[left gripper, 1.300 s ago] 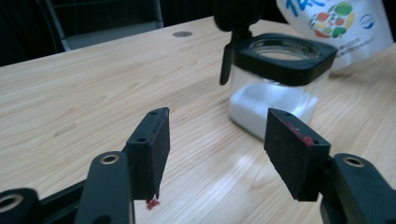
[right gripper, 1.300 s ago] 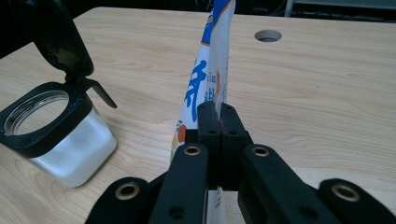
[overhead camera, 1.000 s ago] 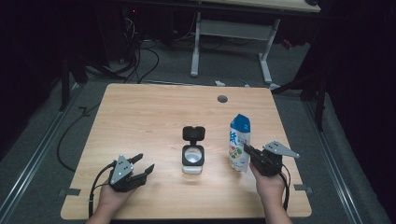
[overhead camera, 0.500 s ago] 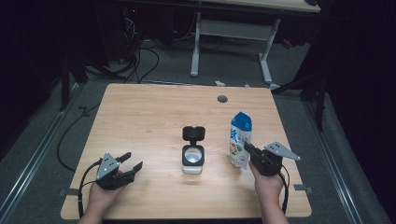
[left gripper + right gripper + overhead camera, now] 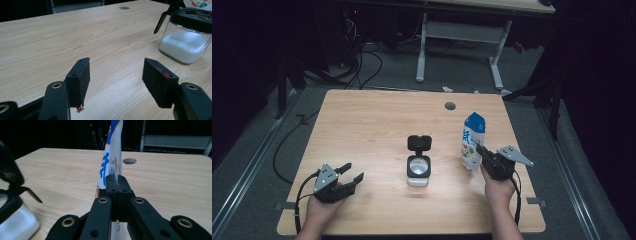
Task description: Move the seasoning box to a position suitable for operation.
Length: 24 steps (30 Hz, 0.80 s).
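The upright pouch (image 5: 473,141) is being gripped by the right gripper (image 5: 486,156); the jar (image 5: 418,170) is lying leftward, toward the unclenched left gripper (image 5: 351,172).

A jar (image 5: 418,167) stands at the middle of the counter (image 5: 362,125), lid hinged open behind it. A pouch (image 5: 473,140) stands to its right. A round hole (image 5: 450,106) lies behind both, near the far edge.
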Motion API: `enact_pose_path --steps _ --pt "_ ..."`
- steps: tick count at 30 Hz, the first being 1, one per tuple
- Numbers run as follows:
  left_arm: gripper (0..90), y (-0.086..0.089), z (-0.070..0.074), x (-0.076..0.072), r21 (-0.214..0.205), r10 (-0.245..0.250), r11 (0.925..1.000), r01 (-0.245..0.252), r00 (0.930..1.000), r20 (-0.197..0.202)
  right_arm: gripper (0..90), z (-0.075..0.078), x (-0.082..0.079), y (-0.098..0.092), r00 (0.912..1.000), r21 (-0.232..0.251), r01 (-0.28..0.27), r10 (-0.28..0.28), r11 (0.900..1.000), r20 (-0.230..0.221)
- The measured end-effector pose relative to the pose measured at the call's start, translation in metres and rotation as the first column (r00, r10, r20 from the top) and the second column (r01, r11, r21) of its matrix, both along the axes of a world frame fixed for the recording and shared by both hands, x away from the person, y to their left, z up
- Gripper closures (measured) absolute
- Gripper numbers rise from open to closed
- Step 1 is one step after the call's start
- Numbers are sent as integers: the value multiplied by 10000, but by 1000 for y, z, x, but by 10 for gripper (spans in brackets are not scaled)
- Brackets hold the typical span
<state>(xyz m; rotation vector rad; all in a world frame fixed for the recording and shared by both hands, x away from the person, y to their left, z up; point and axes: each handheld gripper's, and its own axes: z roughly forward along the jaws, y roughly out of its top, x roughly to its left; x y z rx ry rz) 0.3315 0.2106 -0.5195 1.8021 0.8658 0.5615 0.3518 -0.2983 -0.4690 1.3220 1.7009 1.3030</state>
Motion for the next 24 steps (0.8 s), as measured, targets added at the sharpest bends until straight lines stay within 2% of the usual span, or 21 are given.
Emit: enact_pose_path --steps 6,10,14,18,24 --pt "393 1 0 0 22 12 10000 -12 10000 -3 900 -2 5 -4 9998 -165 135 -133 9998 158" --pt "393 2 0 0 -13 32 10000 -32 10000 15 900 -8 0 -2 9998 -315 61 -55 9995 191" --pt "393 1 0 -1 1 0 10000 0 10000 -9 899 -13 -8 -5 9993 -130 26 -21 9999 365" --pt "393 -1 0 -1 23 -32 10000 32 10000 9 897 -16 -14 -4 9991 -249 -44 54 9997 421" --pt "392 -2 0 -1 117 -39 9999 39 10000 -10 895 -21 -20 -3 9995 -389 -95 107 9992 308"
